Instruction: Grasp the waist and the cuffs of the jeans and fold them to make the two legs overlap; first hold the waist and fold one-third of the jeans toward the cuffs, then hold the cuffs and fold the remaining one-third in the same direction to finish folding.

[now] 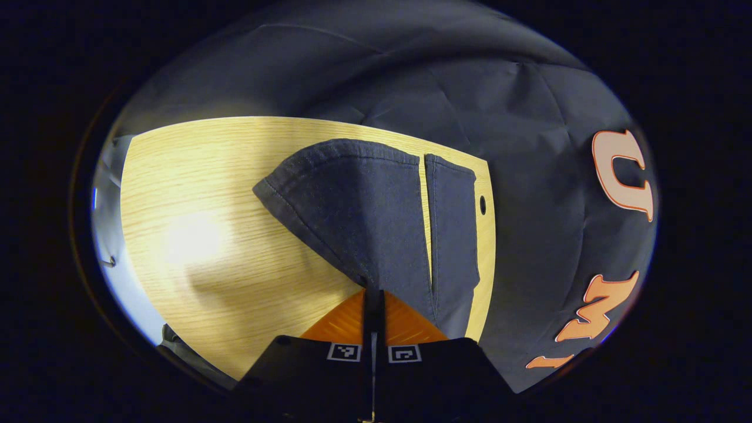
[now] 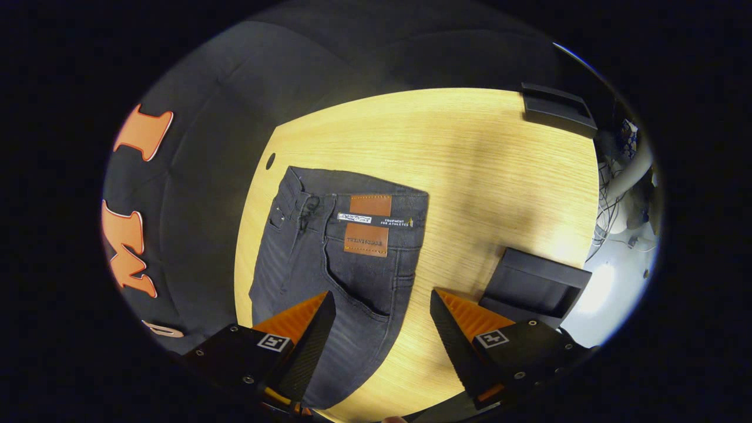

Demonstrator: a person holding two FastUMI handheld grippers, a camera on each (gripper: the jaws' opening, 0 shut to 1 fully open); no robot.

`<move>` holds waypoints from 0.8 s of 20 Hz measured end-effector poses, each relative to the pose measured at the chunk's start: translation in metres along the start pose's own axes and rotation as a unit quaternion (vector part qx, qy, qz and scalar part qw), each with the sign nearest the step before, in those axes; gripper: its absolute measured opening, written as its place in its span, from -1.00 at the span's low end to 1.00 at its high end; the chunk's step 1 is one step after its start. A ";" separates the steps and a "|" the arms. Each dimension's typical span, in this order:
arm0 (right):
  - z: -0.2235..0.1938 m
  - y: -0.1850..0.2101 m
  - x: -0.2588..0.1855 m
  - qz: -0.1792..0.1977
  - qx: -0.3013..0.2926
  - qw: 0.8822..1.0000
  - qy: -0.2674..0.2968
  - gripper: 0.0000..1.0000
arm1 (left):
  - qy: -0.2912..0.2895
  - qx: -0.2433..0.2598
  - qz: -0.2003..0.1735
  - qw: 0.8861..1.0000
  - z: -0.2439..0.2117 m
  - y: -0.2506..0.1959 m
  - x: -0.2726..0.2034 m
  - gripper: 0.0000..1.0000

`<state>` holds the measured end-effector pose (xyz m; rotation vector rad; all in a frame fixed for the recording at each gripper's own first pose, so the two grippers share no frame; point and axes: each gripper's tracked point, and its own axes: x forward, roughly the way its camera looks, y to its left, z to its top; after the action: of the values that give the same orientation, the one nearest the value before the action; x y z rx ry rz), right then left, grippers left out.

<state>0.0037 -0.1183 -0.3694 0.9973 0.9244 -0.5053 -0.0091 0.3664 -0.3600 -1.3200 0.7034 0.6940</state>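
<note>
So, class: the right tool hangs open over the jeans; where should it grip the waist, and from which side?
Probably the waistband's corner on the bare-table side, approached across the table: that edge lies flat and clear. The right tool hangs open above the jeans.

left gripper view low, close above jeans (image 1: pixel 376 217) cuffs, right gripper view higher over waistband, apparently sharing the table (image 2: pixel 470 164)

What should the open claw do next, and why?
Probably lower the right claw and close it on the jeans' waist. It hangs open above the denim, gripping nothing, while the left claw looks shut on a cuff; the legs lie side by side.
</note>
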 end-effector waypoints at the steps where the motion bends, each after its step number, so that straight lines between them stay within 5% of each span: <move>1: 0.000 0.003 0.001 0.002 0.003 1.000 0.003 0.97 | 0.000 -0.002 0.001 1.000 0.000 0.000 0.002 -0.95; 10: 0.004 0.018 0.018 0.019 -0.022 1.000 -0.013 0.92 | 0.006 -0.015 -0.001 1.000 0.000 0.000 -0.001 -0.95; 16: 0.003 0.009 0.031 0.010 -0.054 0.998 -0.018 -0.53 | 0.010 -0.016 -0.006 1.000 0.000 -0.001 0.001 -0.95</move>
<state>0.0286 -0.1155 -0.3901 0.8953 0.8993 -0.4500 -0.0076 0.3661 -0.3607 -1.3610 0.7036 0.6859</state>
